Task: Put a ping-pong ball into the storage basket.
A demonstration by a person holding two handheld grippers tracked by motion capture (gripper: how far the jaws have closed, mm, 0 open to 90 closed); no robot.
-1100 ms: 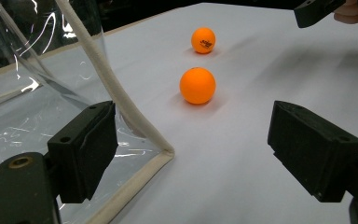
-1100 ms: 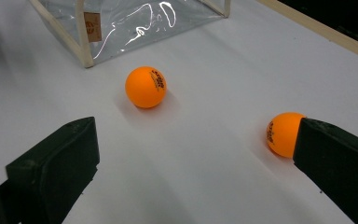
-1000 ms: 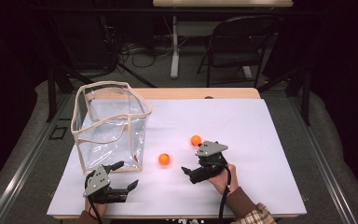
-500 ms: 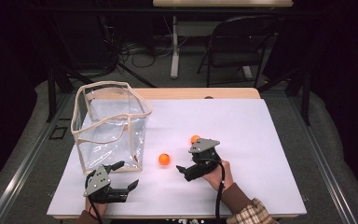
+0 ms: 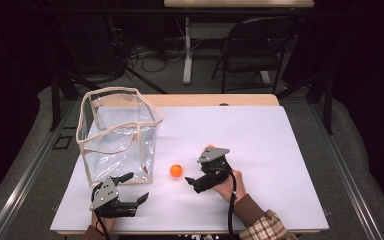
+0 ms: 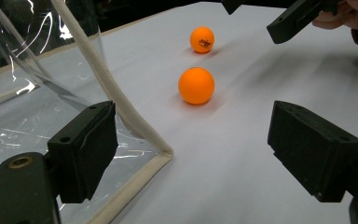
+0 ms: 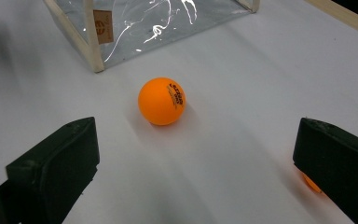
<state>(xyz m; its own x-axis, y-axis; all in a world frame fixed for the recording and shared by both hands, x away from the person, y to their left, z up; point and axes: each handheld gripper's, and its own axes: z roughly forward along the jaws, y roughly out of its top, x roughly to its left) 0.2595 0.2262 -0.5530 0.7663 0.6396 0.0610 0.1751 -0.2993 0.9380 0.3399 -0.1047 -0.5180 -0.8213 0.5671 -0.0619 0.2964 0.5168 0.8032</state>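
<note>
Right gripper [image 5: 196, 181] hovers low over the white counter [image 5: 280, 150] near the middle of its near half, jaws spread wide and empty, aimed toward the counter's left edge. Straight ahead of those jaws sits an orange ping-pong ball [image 5: 176, 171], resting on the counter, apart from both jaws. It is round, so no long axis to call; in the right gripper view its printed logo [image 7: 177, 97] faces up and to that view's right. A second orange ball [image 6: 202, 39] lies just behind the right gripper, farther from the near edge, half hidden by a jaw in the right gripper view. Left gripper [image 5: 136, 187] waits by the near-left corner, jaws wide, empty, pointing toward the right edge. The clear bag [image 5: 117, 135] with cream trim stands upright on the left side, mouth open upward, its near corner just beside the left gripper.
</note>
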